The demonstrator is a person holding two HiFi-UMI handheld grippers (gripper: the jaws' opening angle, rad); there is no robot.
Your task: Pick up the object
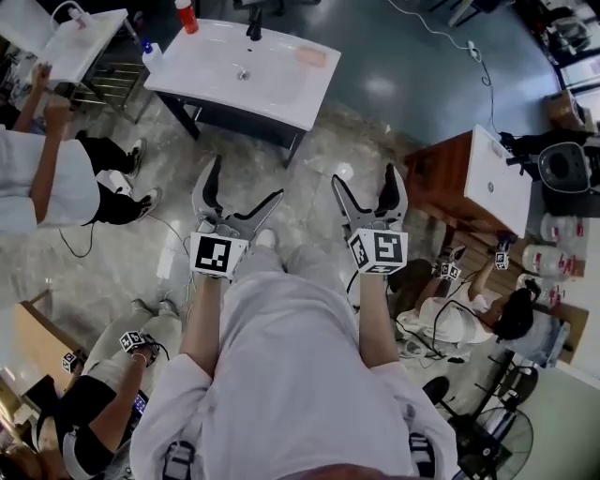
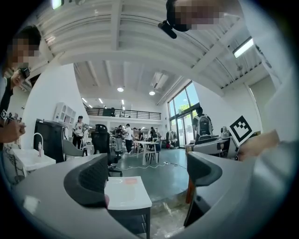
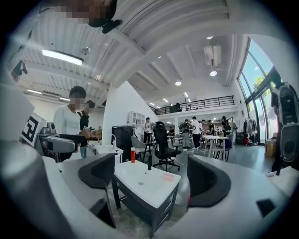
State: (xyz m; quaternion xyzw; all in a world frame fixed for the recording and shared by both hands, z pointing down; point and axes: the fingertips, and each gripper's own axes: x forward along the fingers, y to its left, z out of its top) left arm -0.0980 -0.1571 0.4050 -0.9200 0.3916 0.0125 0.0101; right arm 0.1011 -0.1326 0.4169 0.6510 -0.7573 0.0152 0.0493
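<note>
Pink slab (image 1: 310, 56) lies flat and well ahead of both tongs, on a white basin table (image 1: 281, 92). It is a small, pale, thin rectangle. Its long axis runs crosswise to the way the tongs point, about in line with the table's far edge, and neither end is marked as a front. The left tongs (image 1: 247, 180) and the right tongs (image 1: 366, 176) are held side by side, pointing level at the table. Each has its jaws wide apart with nothing between the pads, only the table showing through the gap. Bare glossy floor (image 1: 319, 150) lies between the fingertips and the table's near edge. On the top, the slab sits near the far right corner, a little nearer the right tongs' line than the left's. Bare white surface surrounds it, and the right edge is just beyond it. A black tap (image 1: 254, 26) stands to its left, the drain (image 1: 242, 73) nearer the tongs, and a red bottle (image 1: 187, 15) at the far left corner. Outward to the left a seated person (image 1: 47, 178) is beside the table. Outward to the right is a wooden cabinet (image 1: 450, 173).
</note>
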